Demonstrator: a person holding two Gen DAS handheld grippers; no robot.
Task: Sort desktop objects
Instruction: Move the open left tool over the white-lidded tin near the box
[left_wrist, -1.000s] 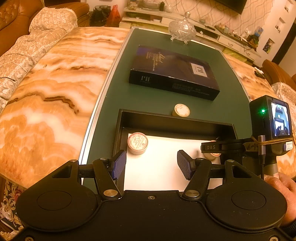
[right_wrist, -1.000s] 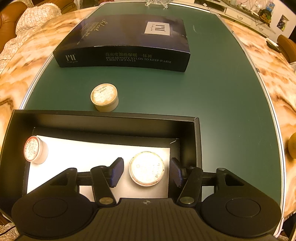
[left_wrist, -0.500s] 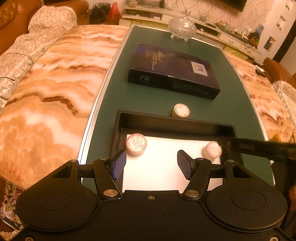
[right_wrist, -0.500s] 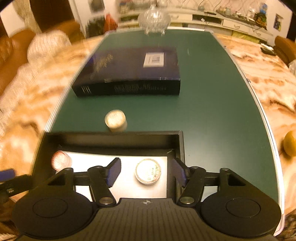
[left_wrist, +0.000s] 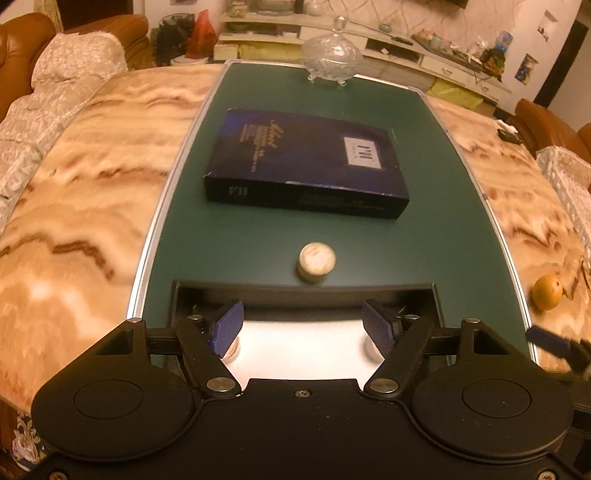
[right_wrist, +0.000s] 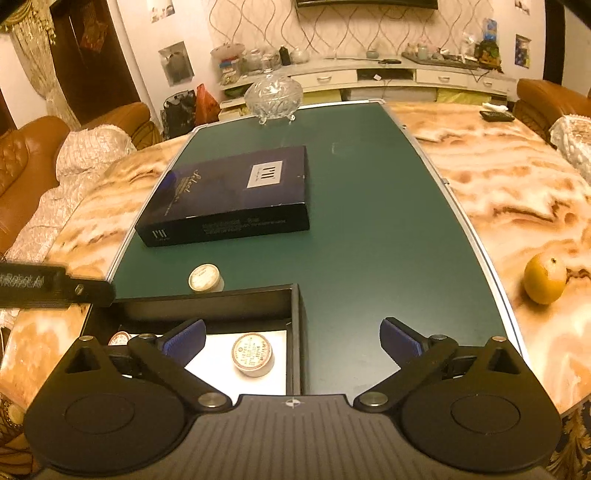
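Note:
A black tray (left_wrist: 303, 293) (right_wrist: 236, 299) with a white liner sits on the green table top. One round jar (right_wrist: 253, 353) lies inside it at the right; another (right_wrist: 119, 336) is at the left, mostly hidden. A third small jar (left_wrist: 317, 261) (right_wrist: 205, 277) stands on the green surface just beyond the tray. My left gripper (left_wrist: 306, 330) is open and empty above the tray, its pads hiding the two jars inside. My right gripper (right_wrist: 291, 339) is open and empty, held above the tray's right wall. The left gripper's body (right_wrist: 55, 284) shows at the left edge of the right wrist view.
A long dark box (left_wrist: 310, 170) (right_wrist: 229, 195) lies beyond the tray. A glass lidded dish (left_wrist: 331, 59) (right_wrist: 273, 96) stands at the table's far end. An orange (right_wrist: 545, 277) (left_wrist: 547, 291) rests on the marble part at the right. Sofas flank the table.
Both grippers have lifted and drawn back from the tray. My right gripper has opened wider and shifted right, leaving the jar in the tray. The views now tilt up toward the room.

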